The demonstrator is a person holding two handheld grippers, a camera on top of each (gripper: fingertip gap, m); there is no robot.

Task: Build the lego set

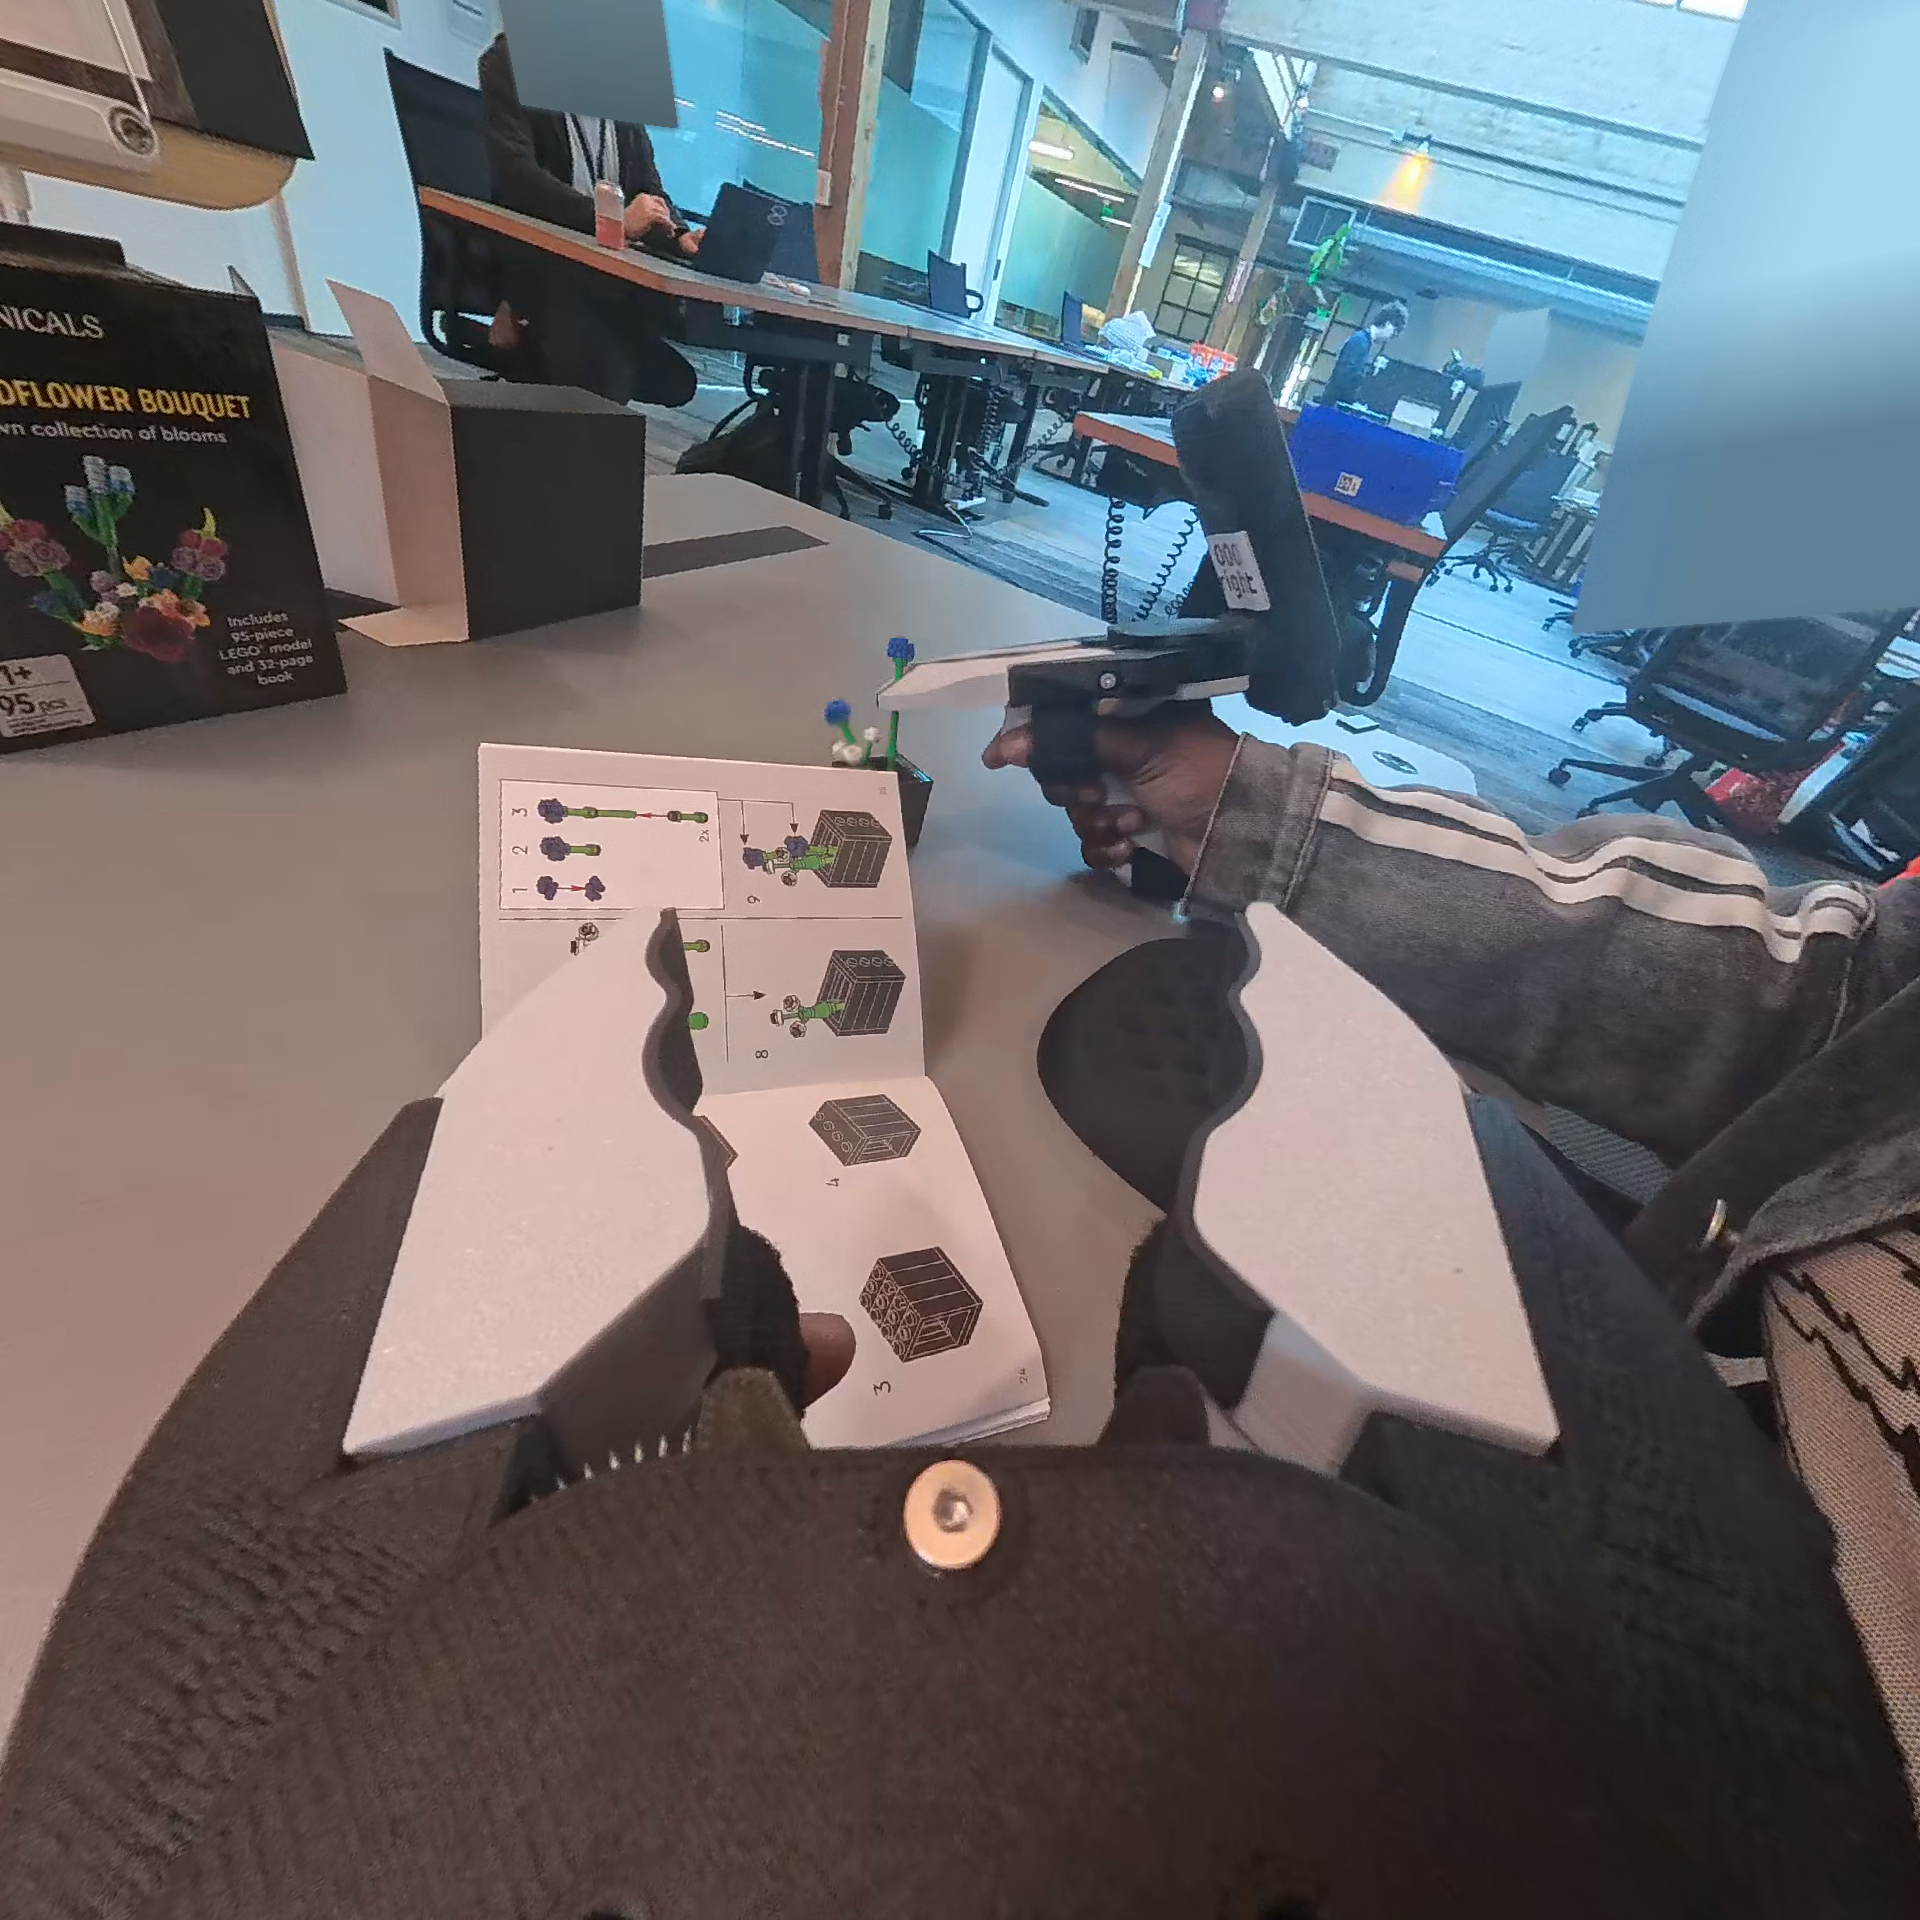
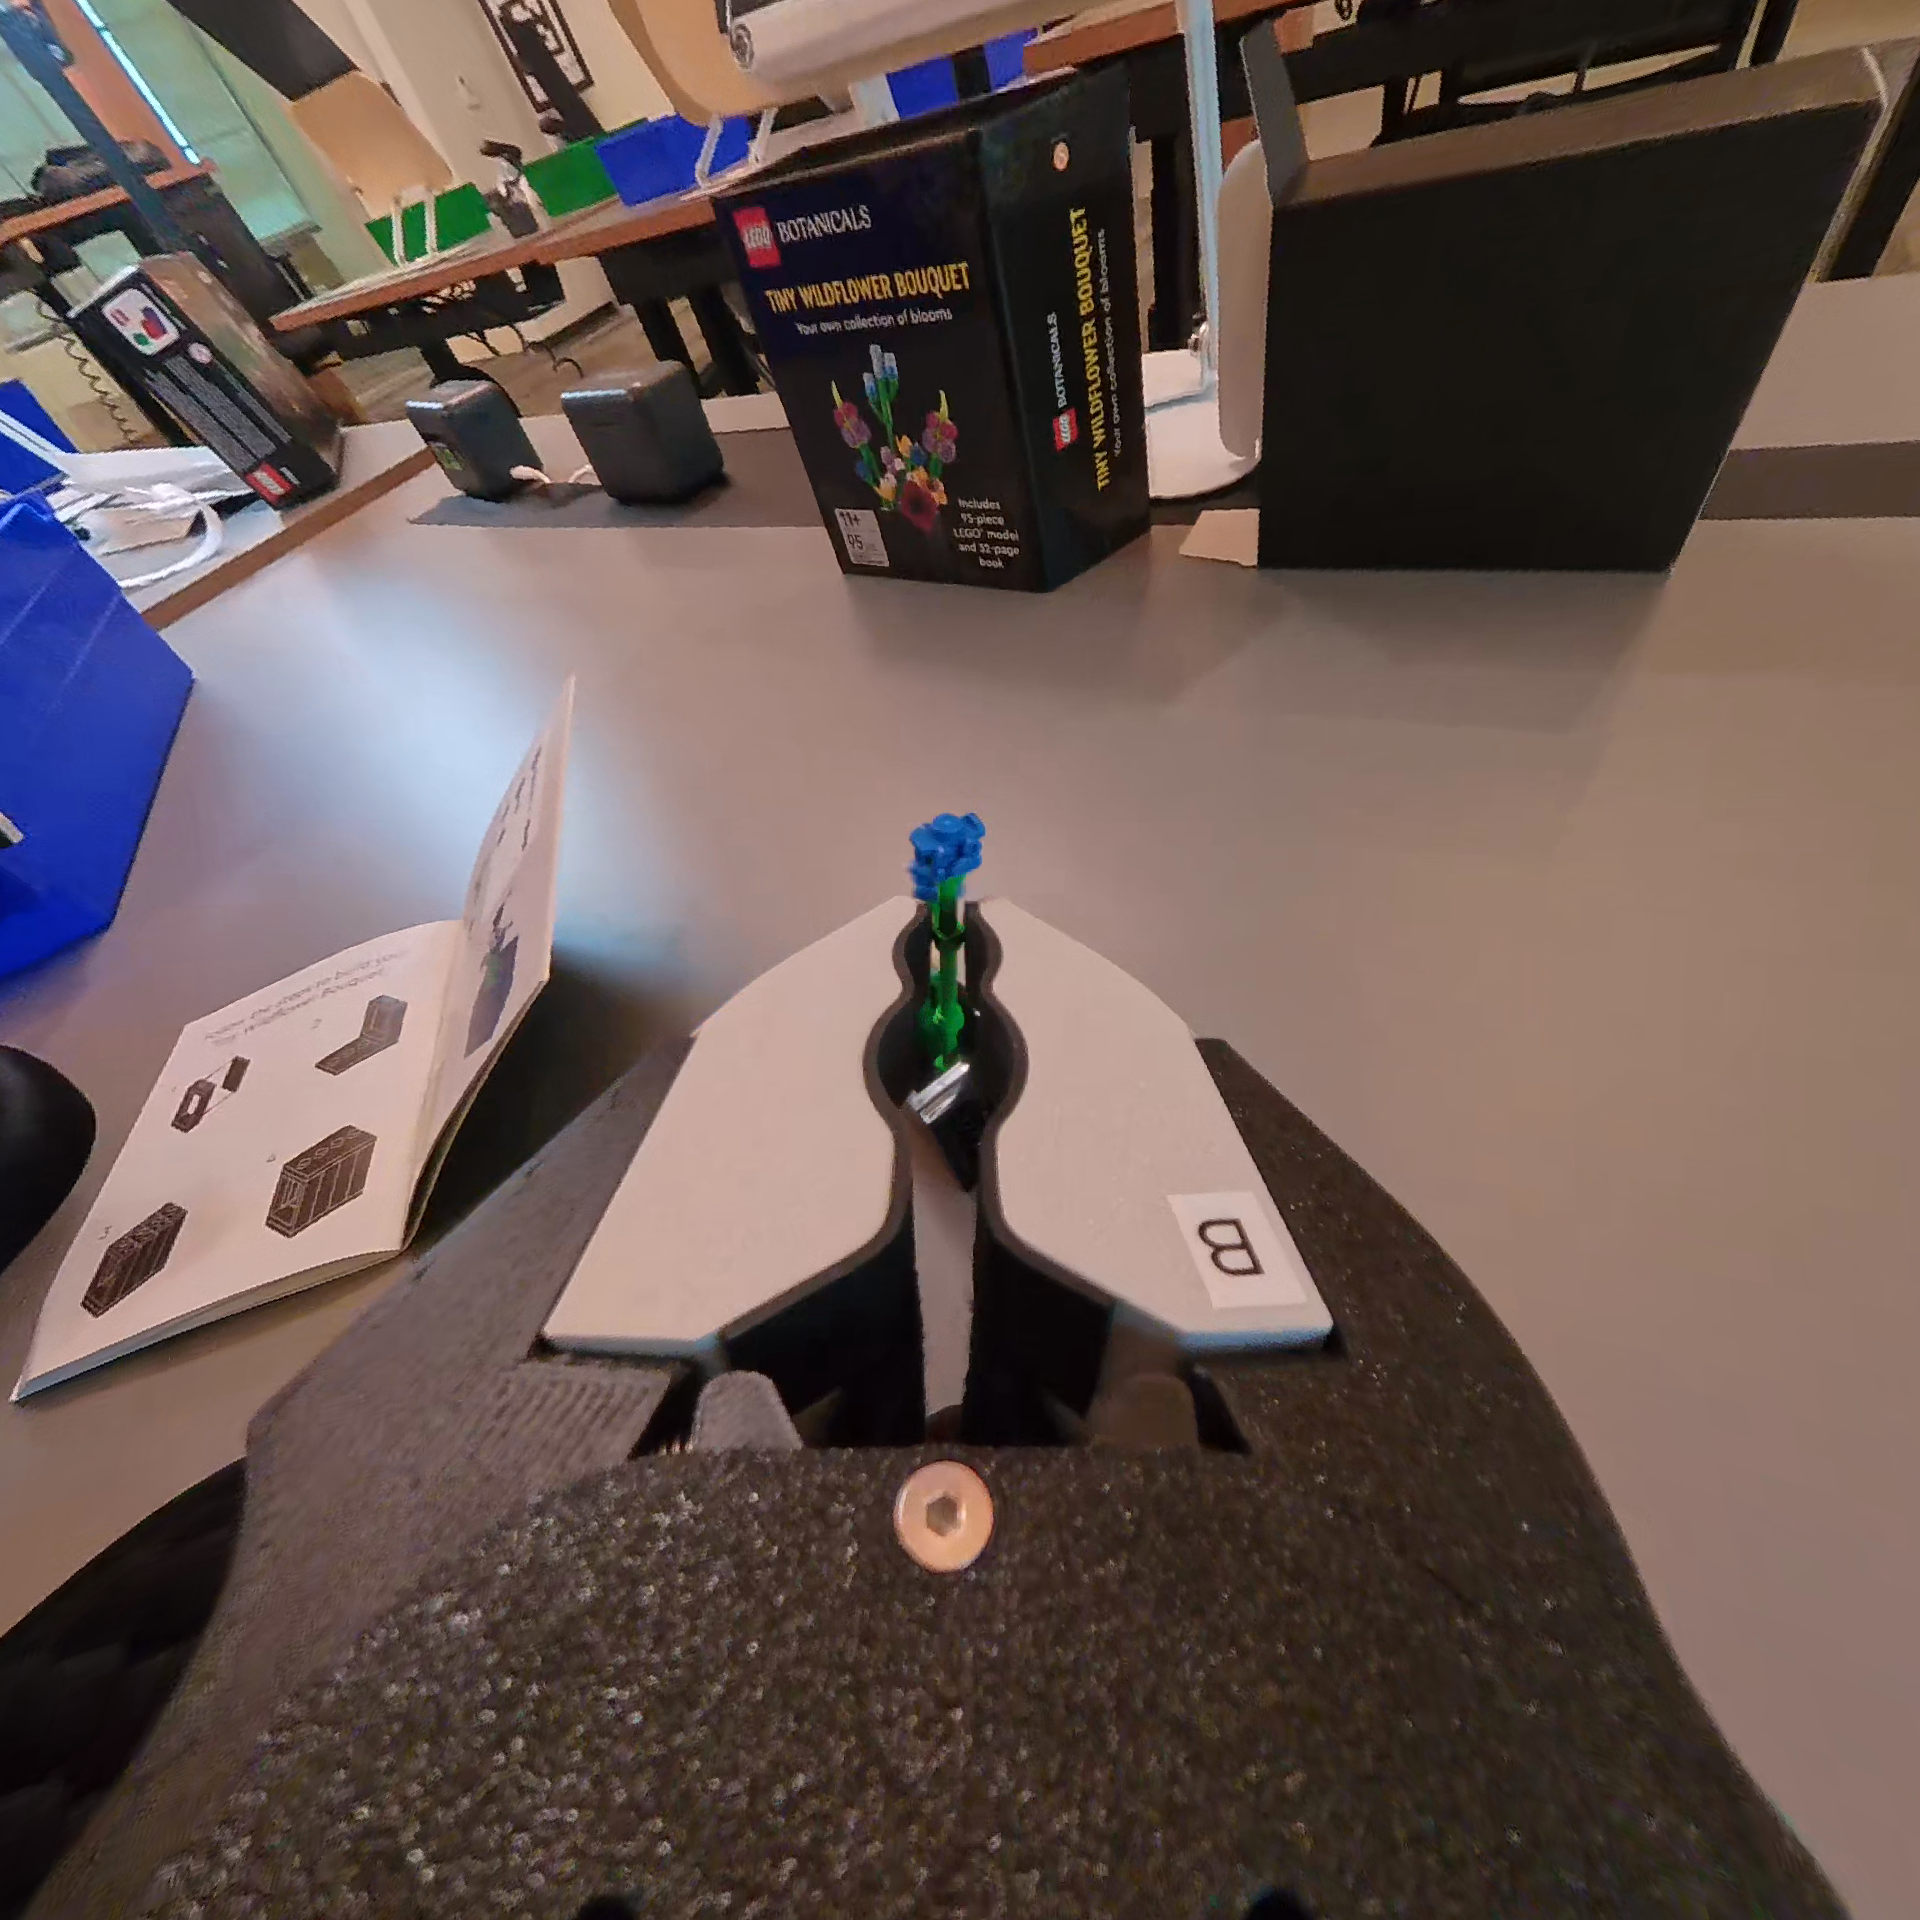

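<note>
My right gripper is shut on the green stem of a blue lego flower. The stem stands up out of a small black lego pot below the fingers. In the left wrist view the right gripper holds that tall blue flower, and a shorter blue flower and white blooms also stand in the pot. My left gripper is open and empty above the open instruction booklet, nearer me than the pot.
The black lego set box stands at the back of the grey table, also in the left wrist view. A black open carton is beside it. The booklet lies left of the right gripper. A blue bag stands far left. The tips of one gripper are about 20 cm away from the tips of the other.
</note>
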